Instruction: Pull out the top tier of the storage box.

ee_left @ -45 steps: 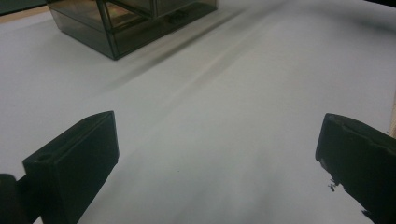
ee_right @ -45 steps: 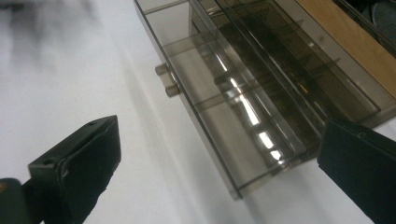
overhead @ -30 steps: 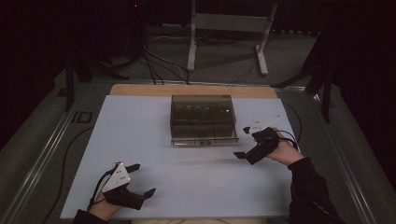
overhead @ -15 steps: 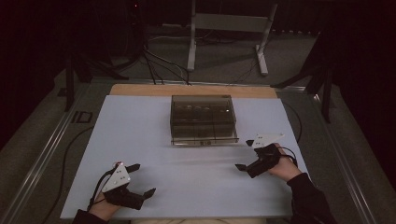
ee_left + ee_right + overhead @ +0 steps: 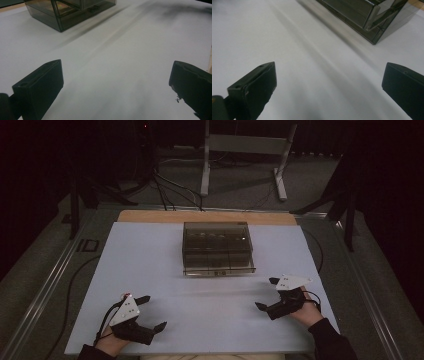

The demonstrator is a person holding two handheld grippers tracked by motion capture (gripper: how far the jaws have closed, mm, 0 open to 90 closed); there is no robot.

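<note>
A smoky, see-through drawer box point(image 5: 218, 248) stands toward the far middle of the white sheet point(image 5: 150, 270) that covers the bench, its drawer fronts turned to the person and, as far as the high view shows, pushed in flush. The left hand-held gripper point(image 5: 150, 312) sits near the sheet's near left corner, well apart from the box, its jaws spread wide with only bare sheet between them; the left gripper view shows the box's corner point(image 5: 60, 12) far off at upper left. The right hand-held gripper point(image 5: 267, 294) hovers low over the sheet at the near right, also well clear of the box, jaws gaping and holding nothing; the right gripper view has the box's lower edge and corner point(image 5: 372, 20) up at the right, nearer than on the other side but not touched. Something small and pale seems to lie inside the upper part of the box, though the tinted walls make it too dim to name. Judging by how things lie, the work on the box either has no step begun or is finished with the drawers shut: no drawer stands out, nothing is out on the sheet, and both hands rest in a waiting pose. If anything is left, it starts with a reach to a drawer front
</note>
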